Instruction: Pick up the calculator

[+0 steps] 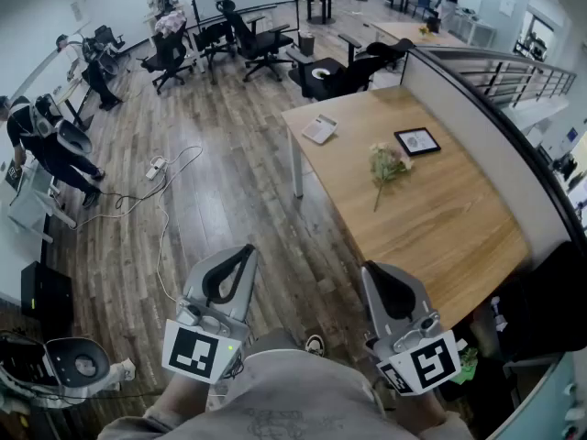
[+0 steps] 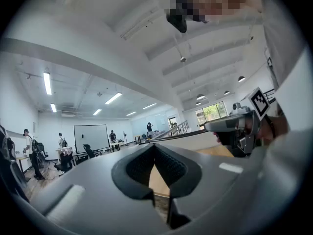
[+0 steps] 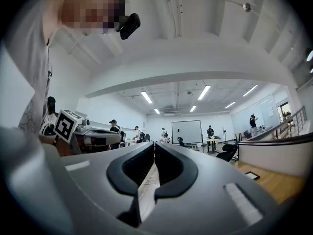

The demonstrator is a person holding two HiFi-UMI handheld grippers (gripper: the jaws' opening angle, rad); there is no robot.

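The calculator (image 1: pixel 319 128), white-grey, lies flat near the far left corner of the wooden table (image 1: pixel 459 236) in the head view. Both grippers hang low and near my body, well short of the table's near end and far from the calculator. My left gripper (image 1: pixel 248 248) is shut with nothing between its jaws, its tips meeting in its own view (image 2: pixel 154 146). My right gripper (image 1: pixel 370 267) is shut and empty as well (image 3: pixel 154 143). Each gripper view shows the other gripper beside it. I cannot make out the calculator in either gripper view.
A black-framed tablet (image 1: pixel 417 141) and a sprig of flowers (image 1: pixel 385 168) lie on the table past its middle. A grey partition (image 1: pixel 495 145) runs along the table's right side. Office chairs (image 1: pixel 261 44) stand beyond, a power strip with cable (image 1: pixel 156 166) lies on the floor, and people stand at the left.
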